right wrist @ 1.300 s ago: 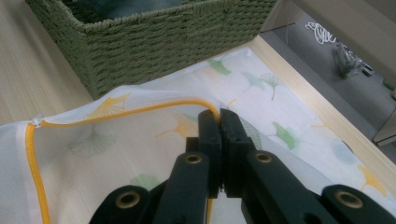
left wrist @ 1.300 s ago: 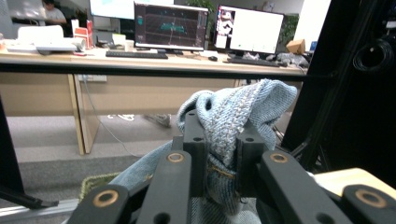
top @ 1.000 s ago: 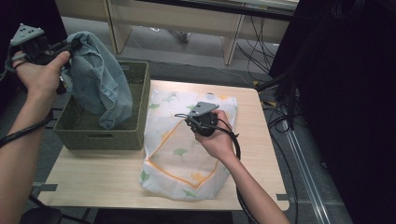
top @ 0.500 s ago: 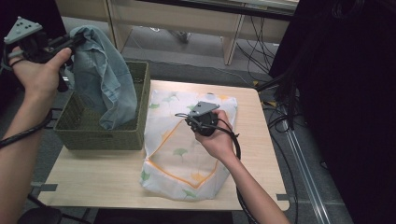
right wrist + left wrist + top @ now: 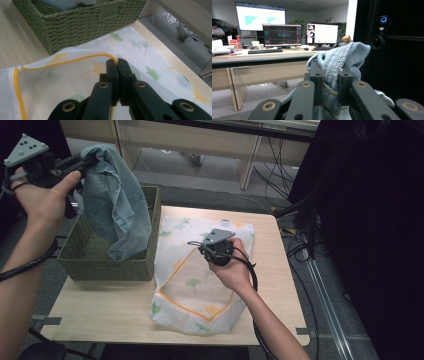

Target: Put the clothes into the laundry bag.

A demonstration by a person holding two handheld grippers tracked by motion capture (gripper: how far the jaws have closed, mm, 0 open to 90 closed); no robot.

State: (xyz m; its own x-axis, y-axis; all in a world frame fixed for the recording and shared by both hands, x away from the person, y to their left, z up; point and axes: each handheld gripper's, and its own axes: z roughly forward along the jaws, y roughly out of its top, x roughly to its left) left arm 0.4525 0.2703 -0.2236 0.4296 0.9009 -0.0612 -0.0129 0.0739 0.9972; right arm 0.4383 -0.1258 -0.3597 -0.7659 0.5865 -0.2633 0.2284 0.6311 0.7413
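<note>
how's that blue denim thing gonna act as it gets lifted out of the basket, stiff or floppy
Probably floppy: the denim garment hangs in loose folds from the left gripper, its lower end draping into the green basket. It seems fairly heavy for cloth, hanging straight down. It likely won't slip, since the fingers pinch a thick bunch of fabric.

a faded light-blue denim garment [image 5: 116, 205], crumpled, hangs lifted above a green woven rectangular basket [image 5: 111, 269], its upper fold pinched in the left gripper [image 5: 331, 80] and its lower end draping down into the basket. a white mesh laundry bag printed with green and yellow ginkgo leaves and edged with an orange zipper [image 5: 192, 292] lies flat on the light wooden table [image 5: 100, 312], touching the basket's right side; its orange edge is nipped in the right gripper [image 5: 118, 65].
</note>
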